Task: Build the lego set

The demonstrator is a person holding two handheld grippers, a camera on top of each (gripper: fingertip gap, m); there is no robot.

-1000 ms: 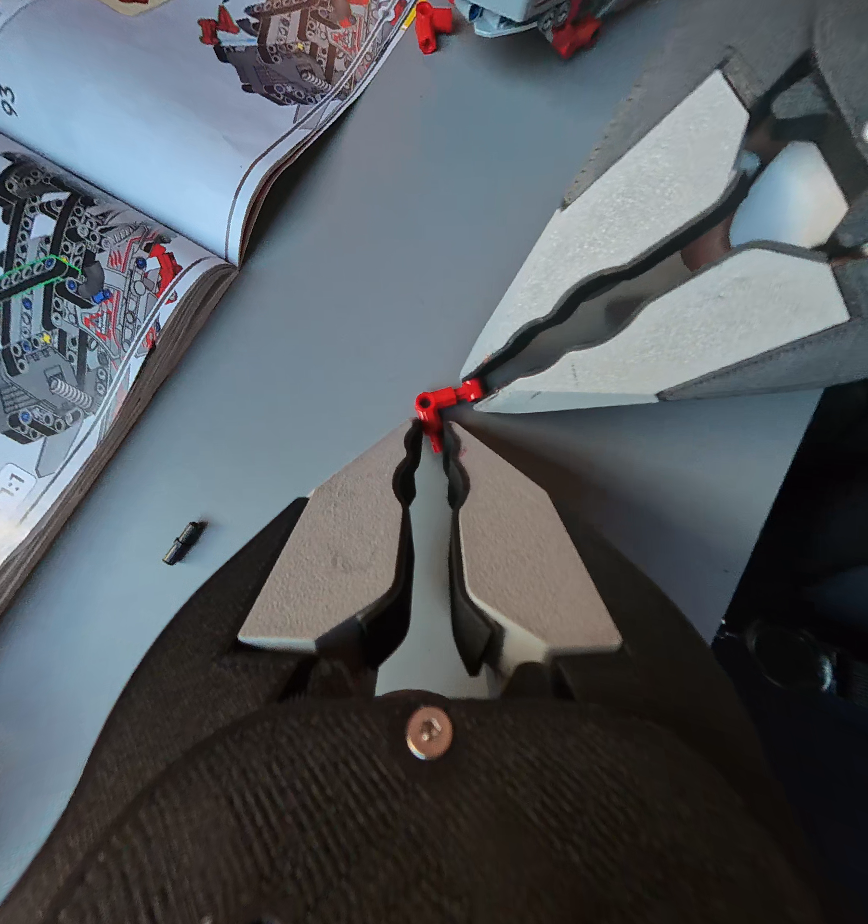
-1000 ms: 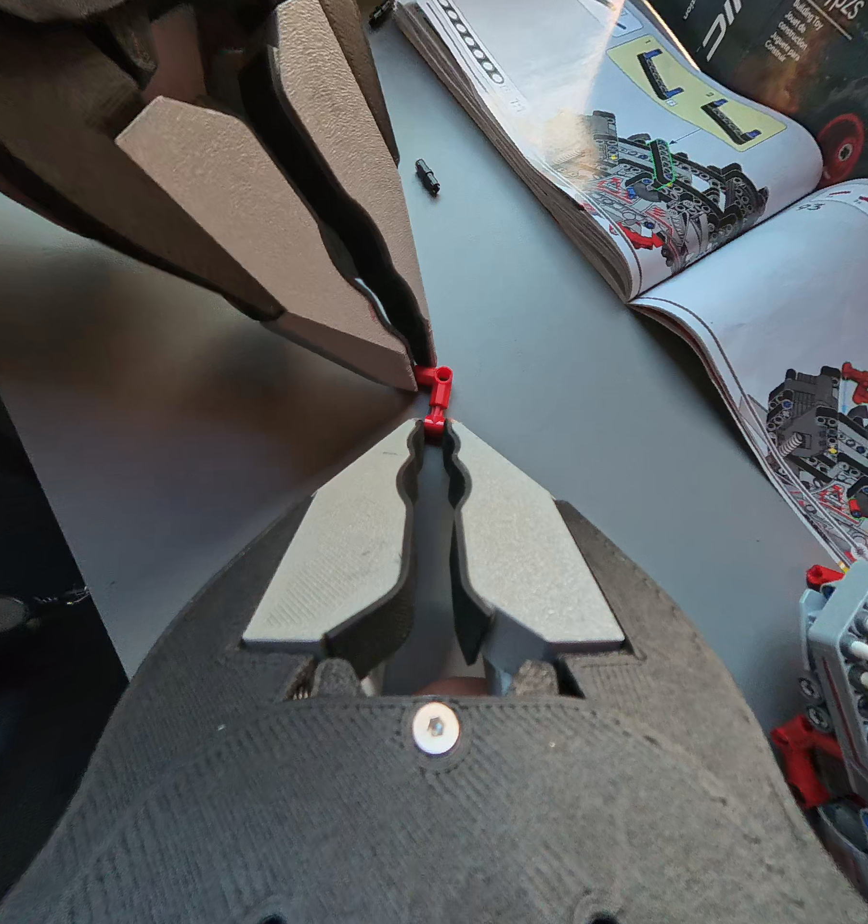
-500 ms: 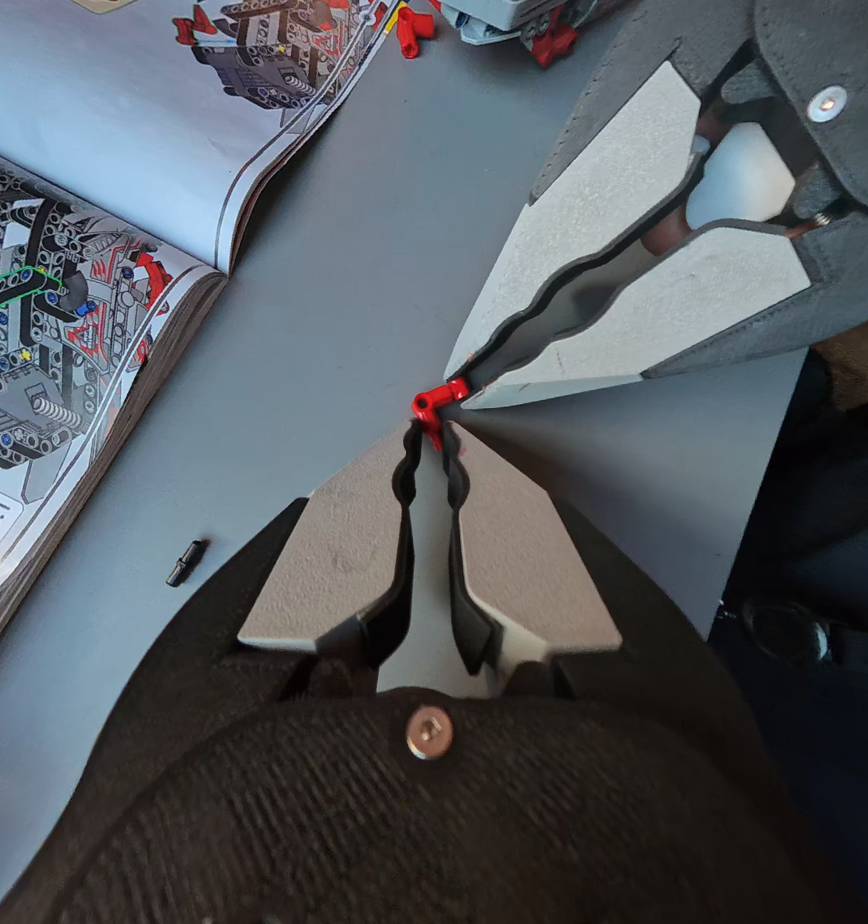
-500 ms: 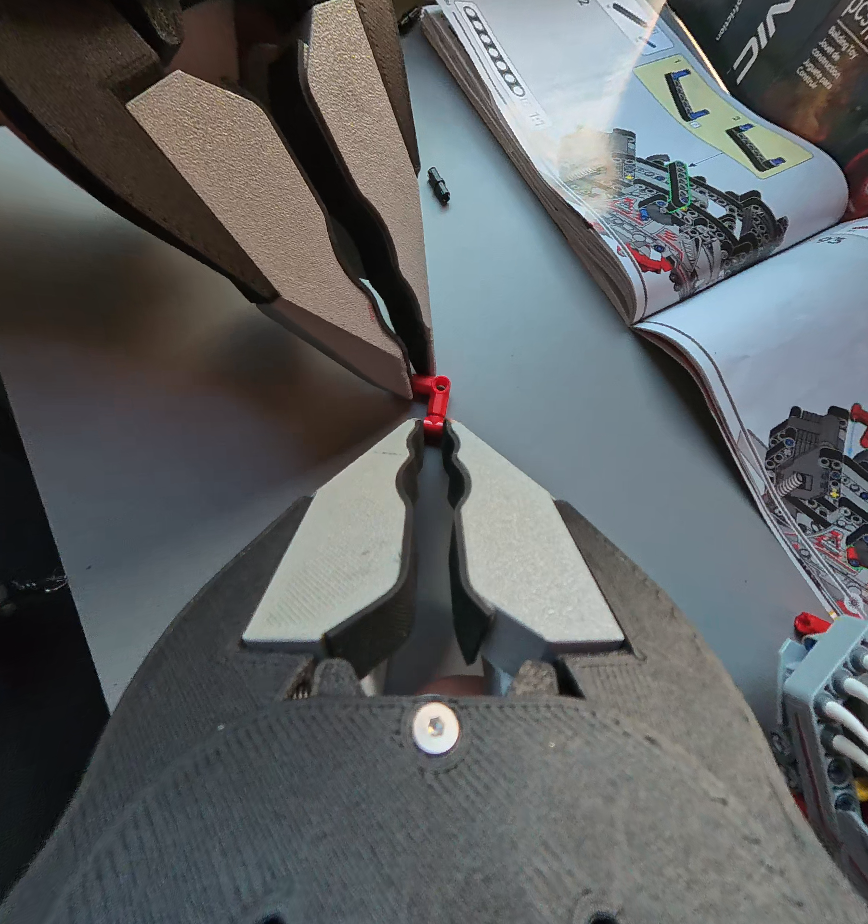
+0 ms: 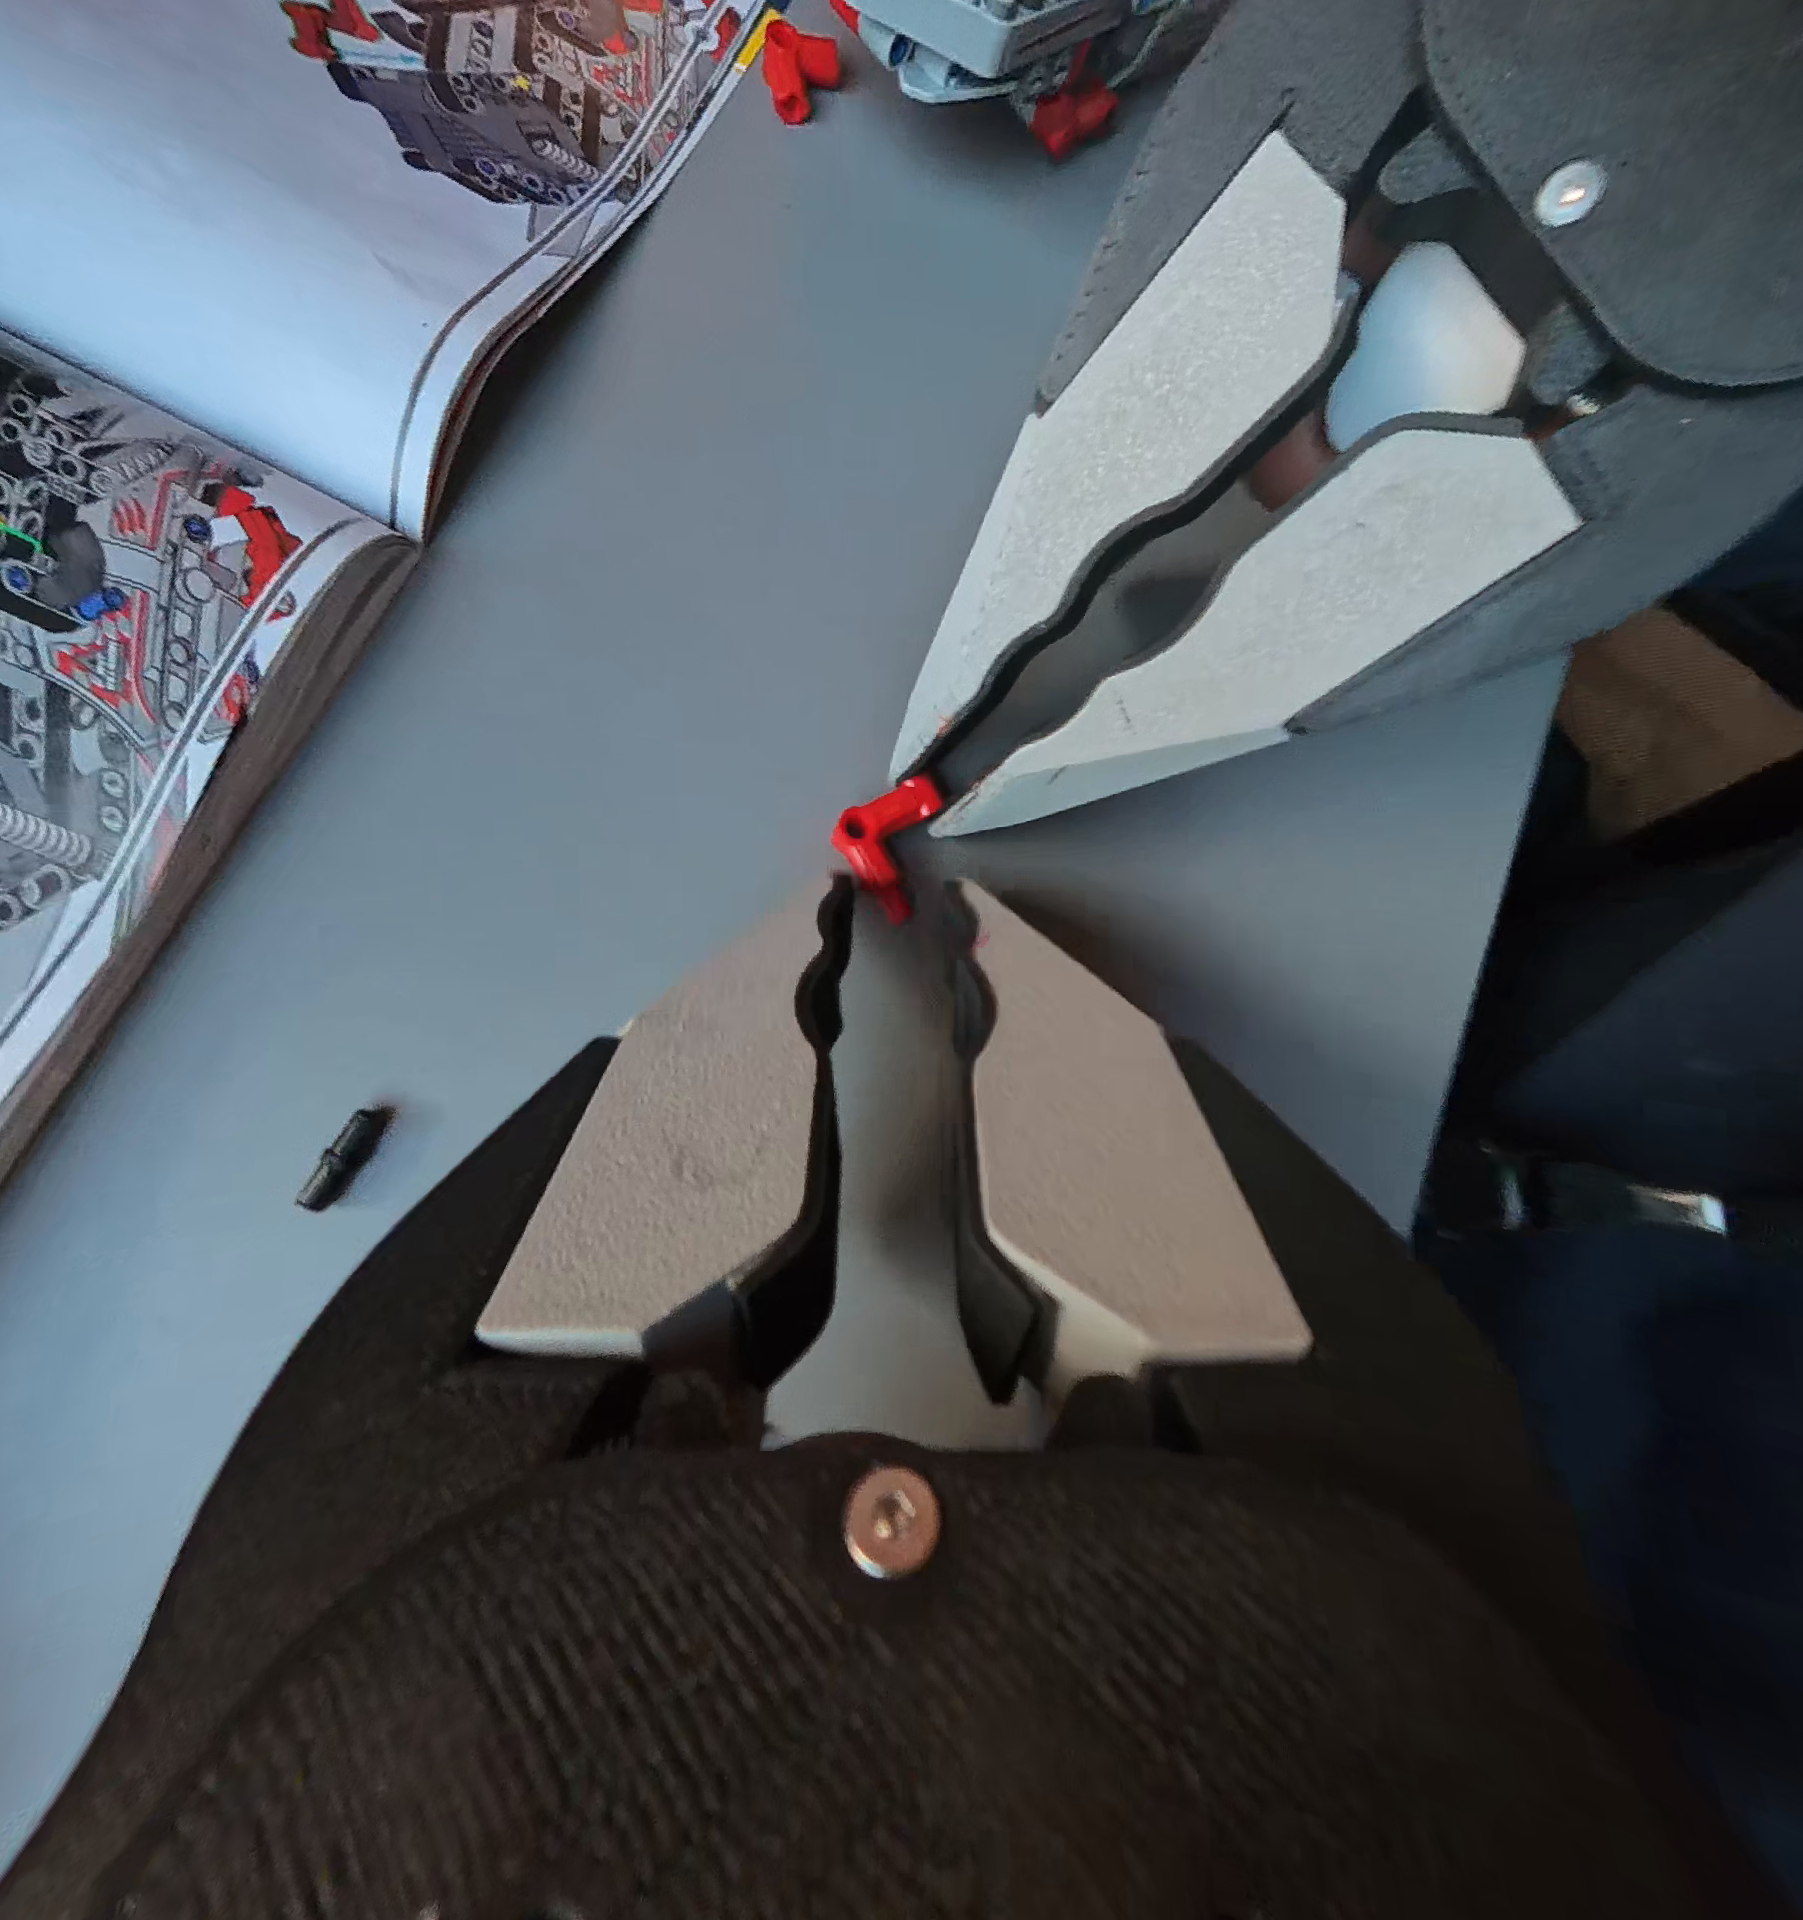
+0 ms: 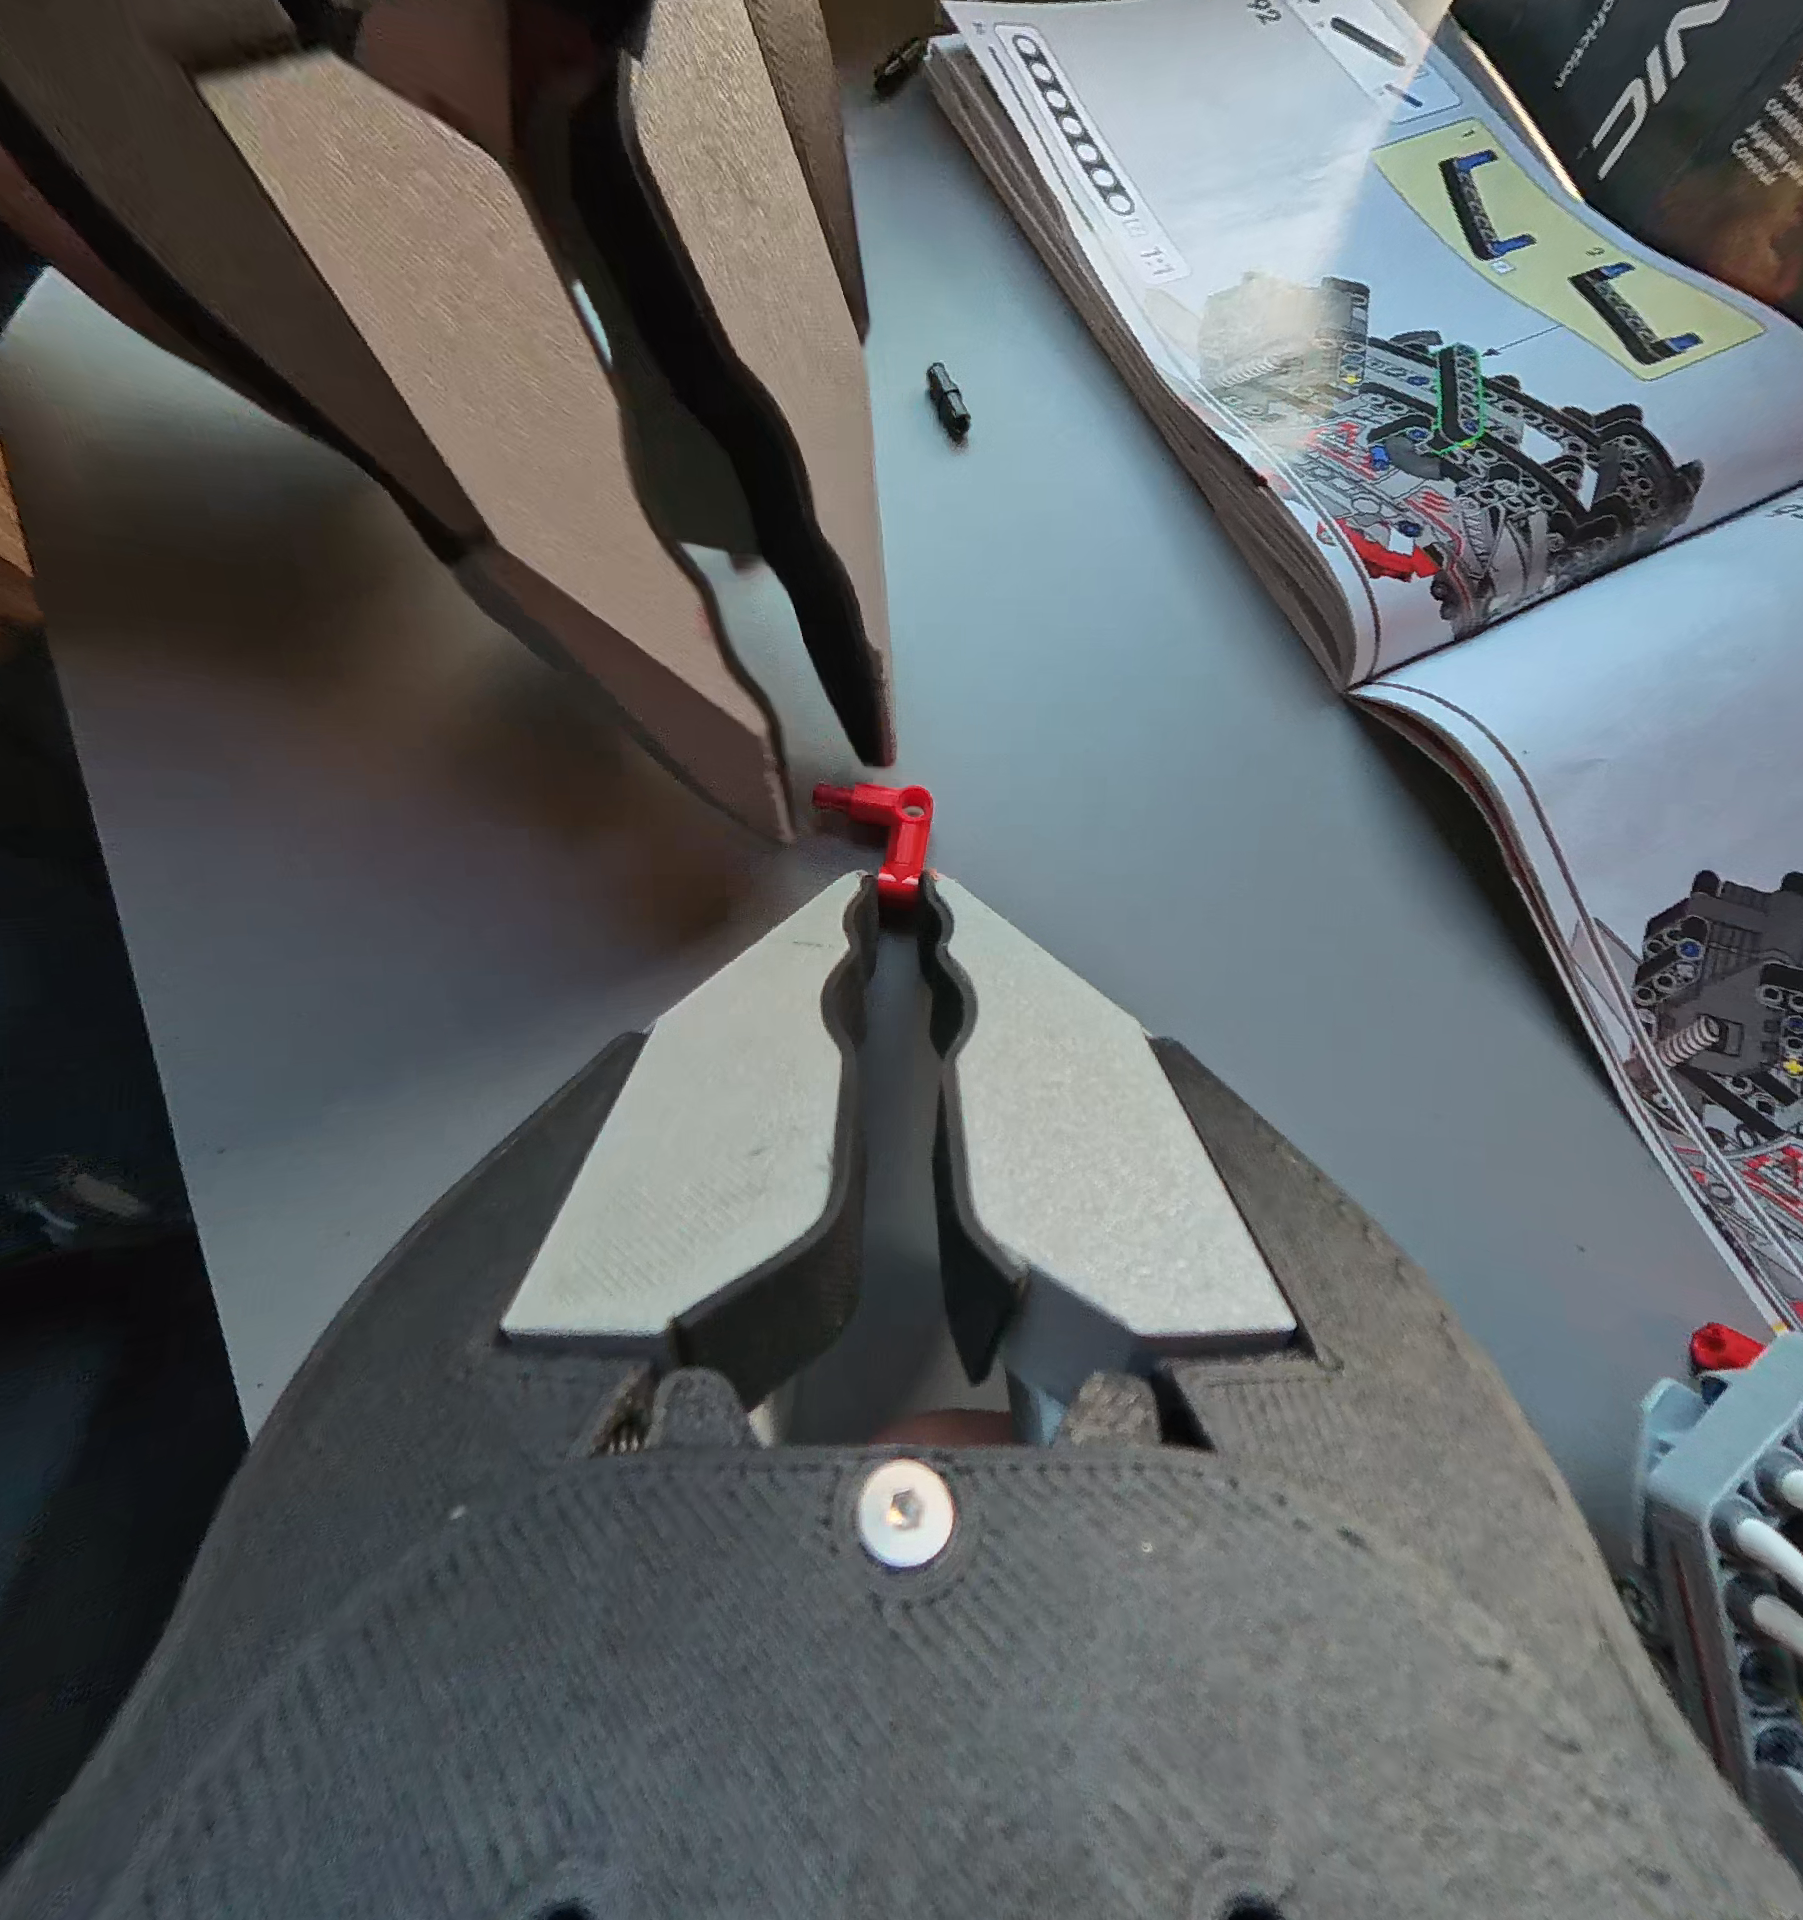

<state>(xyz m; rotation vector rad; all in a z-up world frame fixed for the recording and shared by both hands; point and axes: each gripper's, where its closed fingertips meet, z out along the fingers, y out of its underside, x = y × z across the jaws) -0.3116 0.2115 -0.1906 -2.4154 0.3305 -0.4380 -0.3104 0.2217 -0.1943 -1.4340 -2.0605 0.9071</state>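
Note:
A small red L-shaped lego piece [image 5: 871, 836] hangs just above the grey table [image 5: 668, 520]. My right gripper [image 6: 897, 883] is shut on one arm of it [image 6: 902, 826]. My left gripper [image 5: 897, 894] is open, its jaws a little apart around the piece's other end without gripping it. In the right wrist view the left gripper [image 6: 829, 795] comes in from the upper left, its tips just beside the free red end. In the left wrist view the right gripper [image 5: 928, 805] comes in from the upper right.
An open instruction booklet [image 5: 149, 312] lies beside the grippers [image 6: 1499, 364]. A black pin [image 5: 344, 1158] lies on the table [image 6: 947, 400]. A partly built grey model [image 6: 1759, 1507] and loose red pieces [image 5: 798, 68] sit farther off. The table edge [image 5: 1479, 935] is close. My left and right fingertips are right by each other. The black pin [image 5: 344, 1158] lies around 9 centimeters away from my left fingertips. My right wrist view [image 6: 943, 397] looks at it from another angle.
My left gripper has opened and let go of the red piece, which it held before. The right gripper keeps hold of it. Both grippers shifted slightly over the table.

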